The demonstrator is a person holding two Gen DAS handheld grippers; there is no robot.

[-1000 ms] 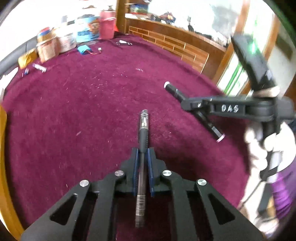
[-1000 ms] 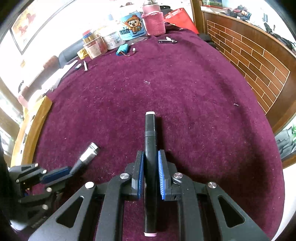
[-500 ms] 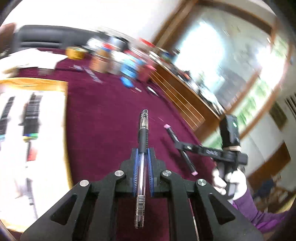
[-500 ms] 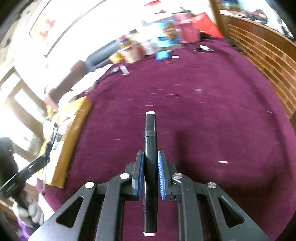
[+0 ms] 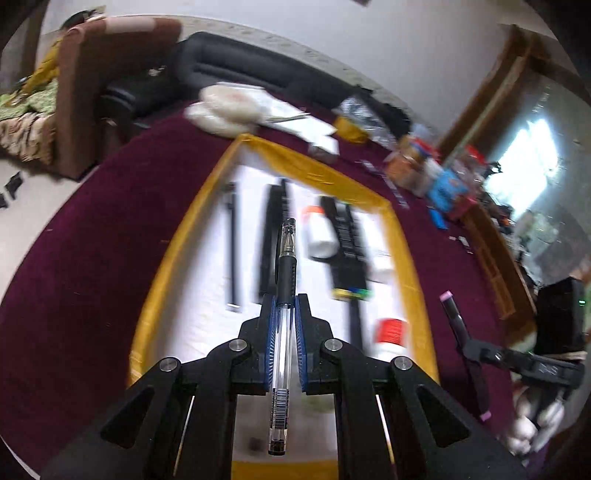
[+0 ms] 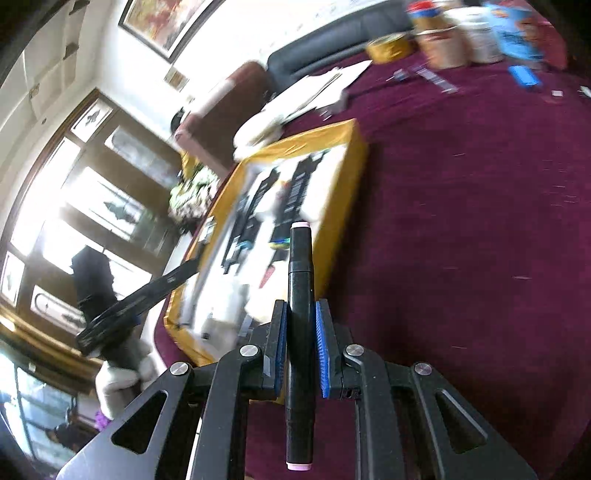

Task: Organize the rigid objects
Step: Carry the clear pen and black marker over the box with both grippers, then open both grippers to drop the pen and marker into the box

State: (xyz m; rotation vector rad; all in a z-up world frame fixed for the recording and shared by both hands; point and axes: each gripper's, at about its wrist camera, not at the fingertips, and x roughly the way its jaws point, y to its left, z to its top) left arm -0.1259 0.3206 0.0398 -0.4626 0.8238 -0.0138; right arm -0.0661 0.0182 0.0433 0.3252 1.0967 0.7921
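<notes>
- Left tool (image 5: pixel 283 306) clamping a clear gel pen (image 5: pixel 284 295) between blue pads, capped tip pointing forward, barcoded end sticking out behind.
- Hovering over a yellow-rimmed tray (image 5: pixel 402 258) lying on the maroon worktop (image 5: pixel 92 240).
- Showing blurred black tools and white bottles lined up on the tray's white floor; details too smeared to name.
- Right tool (image 6: pixel 301 314) gripping a black marker (image 6: pixel 300 295) with pale pink ends, held lengthwise along the pads.
- Sitting near the tray's corner, over the maroon cloth just beside its yellow rim.
- Gloved hand (image 5: pixel 532 421) holding the right tool at the left view's lower right.
- Jars and boxes (image 6: pixel 465 33) crowding the worktop's far edge.
</notes>
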